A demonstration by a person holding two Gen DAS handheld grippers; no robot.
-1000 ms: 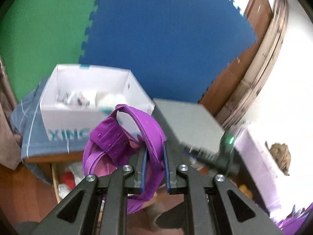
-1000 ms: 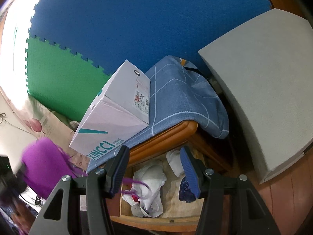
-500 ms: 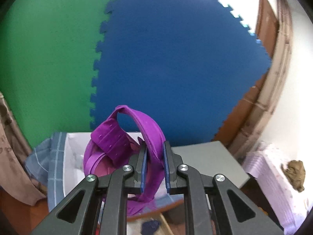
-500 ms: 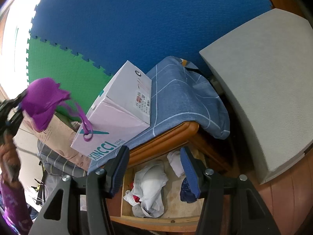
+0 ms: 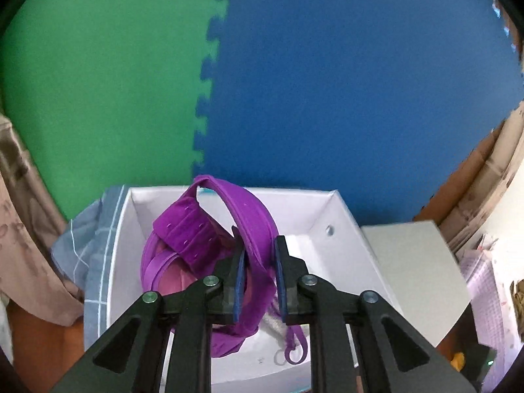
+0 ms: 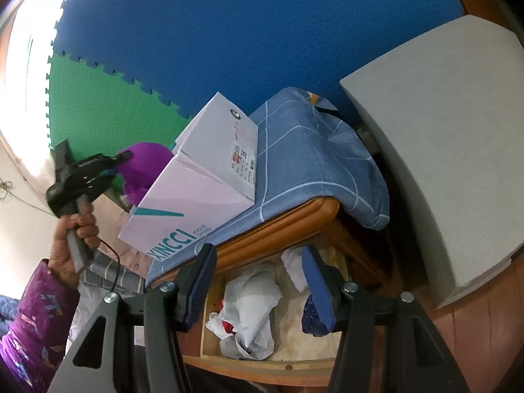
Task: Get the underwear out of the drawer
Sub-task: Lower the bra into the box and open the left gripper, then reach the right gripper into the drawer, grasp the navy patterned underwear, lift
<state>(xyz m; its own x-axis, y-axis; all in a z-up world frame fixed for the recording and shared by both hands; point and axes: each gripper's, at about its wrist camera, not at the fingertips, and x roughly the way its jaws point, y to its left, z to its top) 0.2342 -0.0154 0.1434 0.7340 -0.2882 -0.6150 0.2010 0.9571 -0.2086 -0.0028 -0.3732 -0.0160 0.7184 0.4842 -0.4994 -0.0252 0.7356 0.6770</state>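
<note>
Opening over the white box (image 5: 340, 216), your left gripper (image 5: 258, 275) loosens on the purple bra (image 5: 209, 235): soft, floppy, snag-prone; pinch its band. Right gripper (image 6: 258, 281) empty, parted.

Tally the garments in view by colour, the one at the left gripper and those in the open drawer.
Purple: 1, the bra between the left gripper's opening jaws, over the white box.
White: 2, a large bundle and a smaller piece in the drawer.
Dark blue: 1, a crumpled garment there.
Total: 4, leaving out a red scrap that may belong to the bundle.
</note>
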